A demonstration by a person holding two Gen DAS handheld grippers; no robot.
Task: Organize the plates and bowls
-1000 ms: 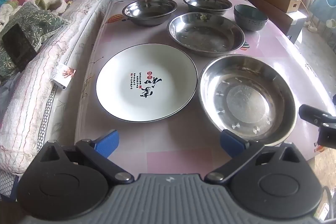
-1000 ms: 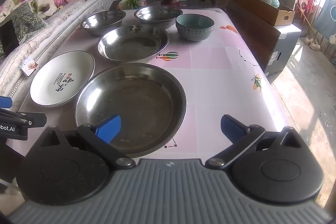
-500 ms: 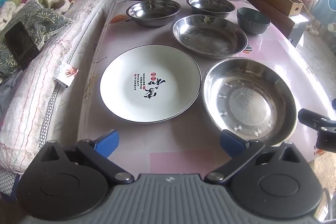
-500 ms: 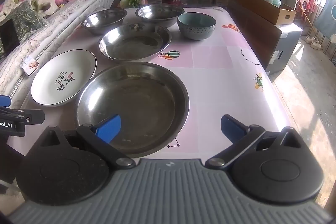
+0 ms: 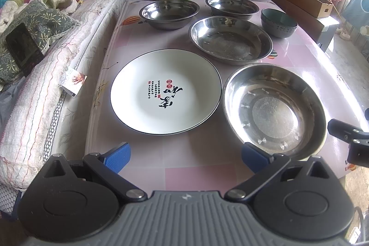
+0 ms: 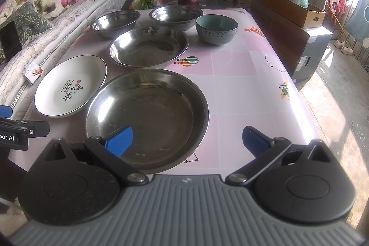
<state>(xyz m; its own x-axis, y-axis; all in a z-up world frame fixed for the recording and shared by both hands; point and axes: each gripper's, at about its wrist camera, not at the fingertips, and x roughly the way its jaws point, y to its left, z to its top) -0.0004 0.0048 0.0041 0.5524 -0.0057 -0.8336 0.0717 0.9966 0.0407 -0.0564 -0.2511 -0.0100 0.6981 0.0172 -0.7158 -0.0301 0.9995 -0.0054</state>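
You can read "pot.AI" on left gripper (image 6: 13, 134), at 9 o'clock in right wrist view. White plate (image 5: 166, 91) calligraphy illegible.

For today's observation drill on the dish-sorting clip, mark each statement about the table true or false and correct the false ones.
1. The white plate lies left of the largest steel pan. True.
2. The teal ceramic bowl is stacked inside a steel bowl. False: it stands alone on the tablecloth.
3. Both the left gripper and the right gripper are open and empty. True.
4. The white plate is plain. False: it bears black calligraphy and red seals.
5. Two steel bowls sit at the far end. True.
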